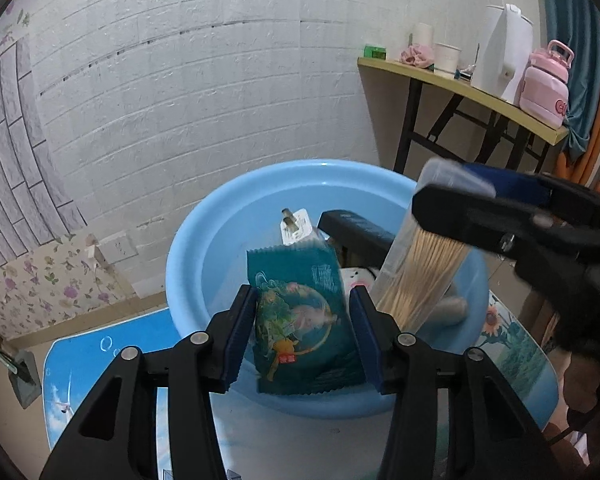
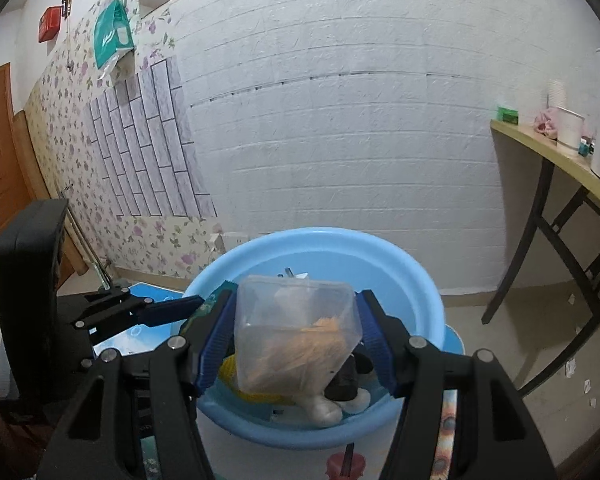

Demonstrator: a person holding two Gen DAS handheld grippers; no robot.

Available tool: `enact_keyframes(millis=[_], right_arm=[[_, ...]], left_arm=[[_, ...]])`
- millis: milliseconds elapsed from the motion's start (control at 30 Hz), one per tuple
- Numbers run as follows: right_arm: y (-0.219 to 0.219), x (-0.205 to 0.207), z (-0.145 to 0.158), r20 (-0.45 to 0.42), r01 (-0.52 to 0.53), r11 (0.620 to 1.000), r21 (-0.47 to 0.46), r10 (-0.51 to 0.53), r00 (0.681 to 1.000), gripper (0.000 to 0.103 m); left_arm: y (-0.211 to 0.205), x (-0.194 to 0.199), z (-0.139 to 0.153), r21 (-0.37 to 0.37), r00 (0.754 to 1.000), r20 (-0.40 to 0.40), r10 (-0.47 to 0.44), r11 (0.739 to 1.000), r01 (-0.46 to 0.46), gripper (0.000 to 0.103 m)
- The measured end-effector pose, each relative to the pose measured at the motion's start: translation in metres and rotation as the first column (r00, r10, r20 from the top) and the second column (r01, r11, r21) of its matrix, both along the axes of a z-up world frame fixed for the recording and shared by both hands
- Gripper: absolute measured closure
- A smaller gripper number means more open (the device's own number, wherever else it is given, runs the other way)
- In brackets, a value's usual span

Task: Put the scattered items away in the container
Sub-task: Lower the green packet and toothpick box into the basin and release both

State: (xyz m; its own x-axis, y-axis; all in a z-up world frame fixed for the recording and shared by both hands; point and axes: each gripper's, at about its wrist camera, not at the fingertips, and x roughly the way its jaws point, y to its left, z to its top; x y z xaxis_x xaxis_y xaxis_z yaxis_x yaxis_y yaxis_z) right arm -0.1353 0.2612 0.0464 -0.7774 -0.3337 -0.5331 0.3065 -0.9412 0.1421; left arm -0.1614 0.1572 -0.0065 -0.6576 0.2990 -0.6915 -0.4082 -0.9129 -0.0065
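A low table (image 1: pixel 100 356) with a blue printed top stands on a tiled floor before a white brick-pattern wall (image 1: pixel 220 80). Nearest the left camera, the left gripper (image 1: pixel 300 336) hangs over the near rim of a light blue basin (image 1: pixel 188 264); a teal snack packet (image 1: pixel 300 320) sits upright between its blue pads, which stand a little apart from the packet's sides. Just right, the right gripper (image 2: pixel 296 340) clamps a clear plastic box of wooden sticks (image 2: pixel 296 332), tilted above the basin's right half. Inside the basin lie a small sealed pack (image 1: pixel 296 226), a black object and pale items. Farther off, a side table (image 1: pixel 460 84) carries a pink bottle (image 1: pixel 546 84) and a white kettle (image 1: pixel 504 52).
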Motion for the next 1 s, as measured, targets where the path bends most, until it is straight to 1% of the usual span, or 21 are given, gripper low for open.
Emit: enact_keyframes(millis=[33, 100, 167, 200, 233, 400, 533, 700, 1000], right_arm=[[0.002, -0.001, 0.0, 0.001, -0.002, 1.0, -0.006, 0.002, 1.0, 0.042], [0.005, -0.005, -0.001, 0.013, 0.005, 1.0, -0.031, -0.005, 1.0, 0.042], [0.01, -0.013, -0.004, 0.046, 0.027, 0.998, -0.059, -0.024, 0.999, 0.04], [0.012, -0.017, -0.006, 0.064, 0.038, 0.997, -0.067, -0.034, 0.997, 0.037], [0.013, -0.021, -0.008, 0.079, 0.051, 0.996, -0.072, -0.045, 0.996, 0.033], [0.01, -0.025, -0.016, 0.11, 0.065, 0.995, -0.076, -0.056, 0.992, 0.028], [0.0, -0.024, -0.021, 0.104, 0.059, 0.998, -0.025, -0.056, 0.993, 0.028], [0.003, -0.03, -0.02, 0.074, 0.086, 0.996, -0.023, -0.084, 0.994, 0.027], [0.007, -0.023, -0.018, 0.07, 0.096, 0.995, -0.022, -0.094, 0.993, 0.027]], left_arm=[[-0.001, 0.0, 0.0, 0.002, 1.0, 0.002, 0.005, 1.0, -0.005, 0.051], [-0.003, 0.0, 0.0, 0.003, 1.0, -0.004, 0.022, 1.0, -0.022, 0.042], [-0.004, 0.002, 0.001, 0.004, 1.0, -0.01, 0.028, 1.0, -0.028, 0.038], [-0.004, 0.002, 0.002, 0.007, 1.0, -0.01, 0.026, 1.0, -0.026, 0.035], [-0.005, 0.003, 0.002, 0.009, 1.0, -0.011, 0.025, 1.0, -0.025, 0.035], [-0.007, 0.006, 0.005, -0.003, 0.999, -0.023, 0.038, 0.999, -0.038, 0.034], [-0.01, 0.008, 0.006, 0.0, 0.999, -0.026, 0.044, 0.999, -0.044, 0.034], [-0.013, 0.009, 0.006, 0.002, 0.998, -0.025, 0.05, 0.999, -0.05, 0.034], [-0.016, 0.013, 0.008, 0.009, 0.998, -0.026, 0.057, 0.998, -0.057, 0.034]])
